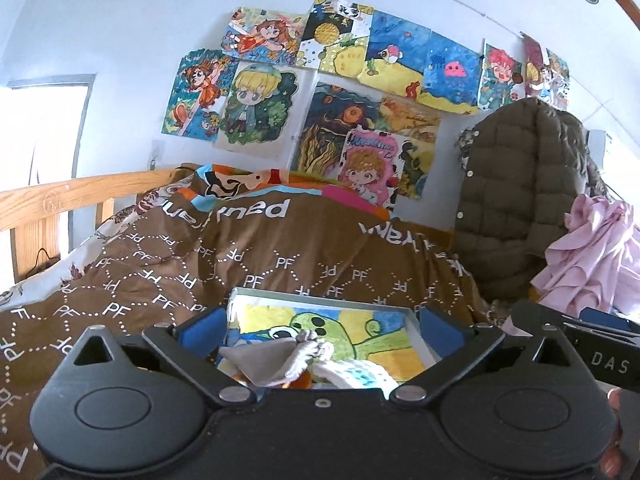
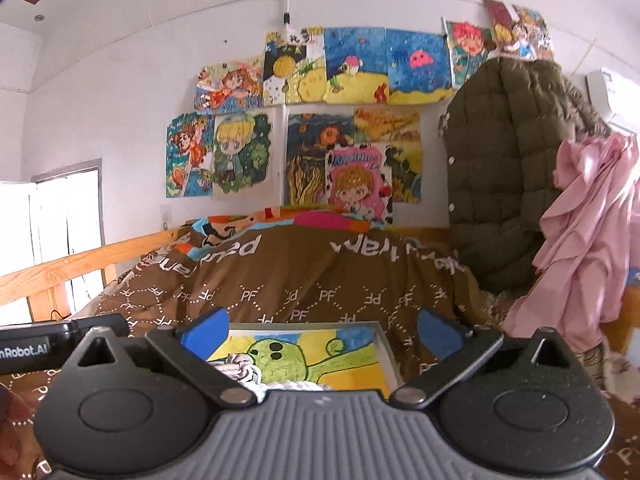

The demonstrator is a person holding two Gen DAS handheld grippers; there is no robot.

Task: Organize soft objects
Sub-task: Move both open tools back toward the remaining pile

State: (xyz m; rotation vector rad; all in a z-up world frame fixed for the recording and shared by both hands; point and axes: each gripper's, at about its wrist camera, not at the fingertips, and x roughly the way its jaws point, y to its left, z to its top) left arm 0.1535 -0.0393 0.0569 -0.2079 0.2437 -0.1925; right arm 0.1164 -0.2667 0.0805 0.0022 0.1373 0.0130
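A: Where do the soft things sit?

B: In the shallow white box lying on the brown quilt of the bed. Its floor is a drawing of a green creature on yellow. From the left wrist view a grey soft toy lies at the box's near end, around 6 o'clock, with a white-and-blue knitted piece touching it toward 4 o'clock.

A: And the left claw?

B: Spread wide, its blue pads on either side of the box's near end, pinching nothing. The toy lies below and between them, untouched.

A: The right claw?

B: Also spread wide and empty. In its view a white knotted rope end shows at the box edge toward 7 o'clock, just above the claw's body.

A: What lies behind?

B: At 12 o'clock a wall of coloured drawings. At 2 o'clock an olive padded jacket hangs, with a pink cloth just beside it toward 3 o'clock. A wooden rail runs along the bed at 9 o'clock.
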